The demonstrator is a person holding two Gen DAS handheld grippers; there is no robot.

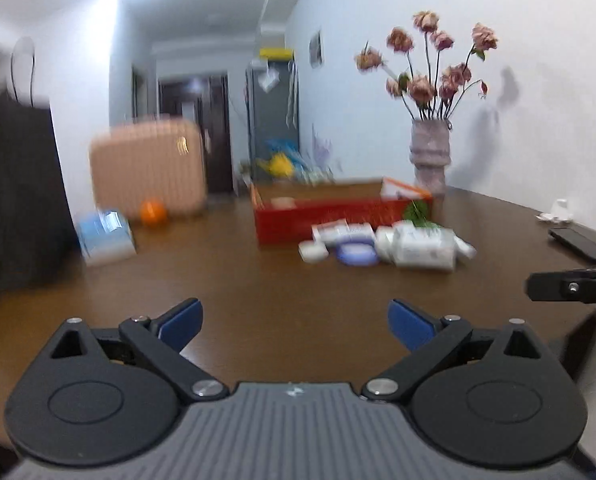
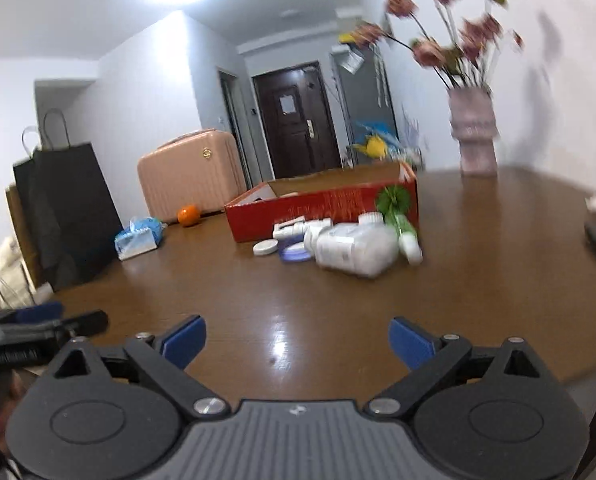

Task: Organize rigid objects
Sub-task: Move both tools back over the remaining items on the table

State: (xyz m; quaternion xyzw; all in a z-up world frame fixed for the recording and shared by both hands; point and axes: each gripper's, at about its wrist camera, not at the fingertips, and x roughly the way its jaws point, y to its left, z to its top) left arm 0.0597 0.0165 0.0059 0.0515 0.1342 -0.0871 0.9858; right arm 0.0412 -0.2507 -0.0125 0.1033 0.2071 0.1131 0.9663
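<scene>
Both grippers hover low over the near edge of the brown table (image 2: 478, 280), well short of the work. Left gripper (image 1: 295, 320): jaws spread wide, nothing between the blue pads. Right gripper (image 2: 298, 338): the same, wide and empty. The red box (image 2: 322, 204) sits mid-table, top open; the clutter lies touching or just in front of its near wall: a large white bottle (image 2: 354, 250) on its side, a small round white lid (image 2: 265, 247) at the pile's left end, a bluish round tin (image 2: 293, 255) beside it, a green-and-white bottle (image 2: 404, 228) at the right end. Judgement: approach step. Best to take an outlying piece first, likely the lid or the big bottle, closing across the bottle's narrow width so it cannot roll. Box contents mostly hidden behind its wall. Labels unreadable; left view is smeared. A dark flat object (image 1: 578, 242) right of the box is cut off by the frame.
</scene>
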